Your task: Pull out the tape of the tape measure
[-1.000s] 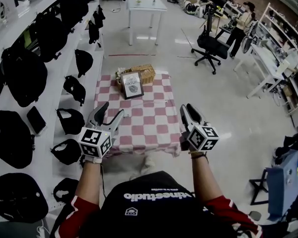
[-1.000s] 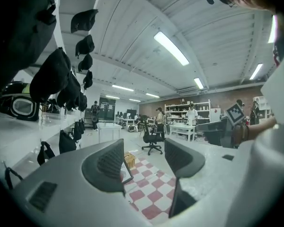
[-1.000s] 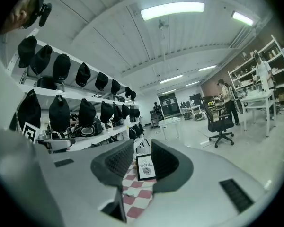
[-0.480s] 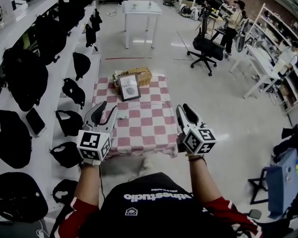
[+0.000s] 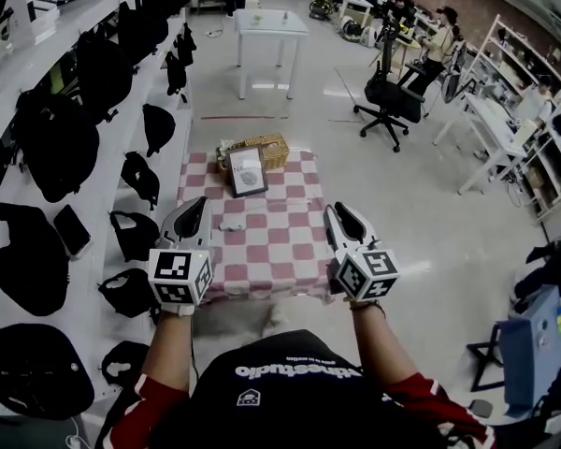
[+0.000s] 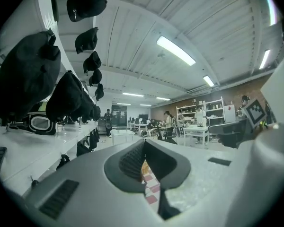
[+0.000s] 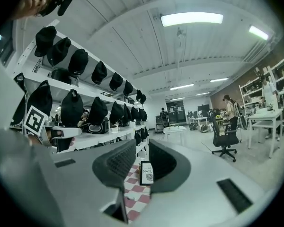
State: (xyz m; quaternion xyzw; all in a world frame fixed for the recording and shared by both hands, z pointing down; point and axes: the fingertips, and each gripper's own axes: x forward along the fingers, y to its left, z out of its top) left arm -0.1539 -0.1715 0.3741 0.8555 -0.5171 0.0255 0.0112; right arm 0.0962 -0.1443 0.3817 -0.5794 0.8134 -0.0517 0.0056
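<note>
A small pale object [image 5: 231,223] near the left edge of the pink-and-white checked tabletop [image 5: 280,243] is too small to identify. The left gripper [image 5: 196,206] covers the tabletop's near left corner.

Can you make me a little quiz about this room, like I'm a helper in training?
1. What stands in front of the basket? A) a framed picture B) a teapot C) a shoe
2. True or false: the fingers of the left gripper are wide apart.
3. Fill in: the tablecloth has white and ___ squares.
Key: 1 A. 2 False, they are shut, holding nothing. 3 Pink.
</note>
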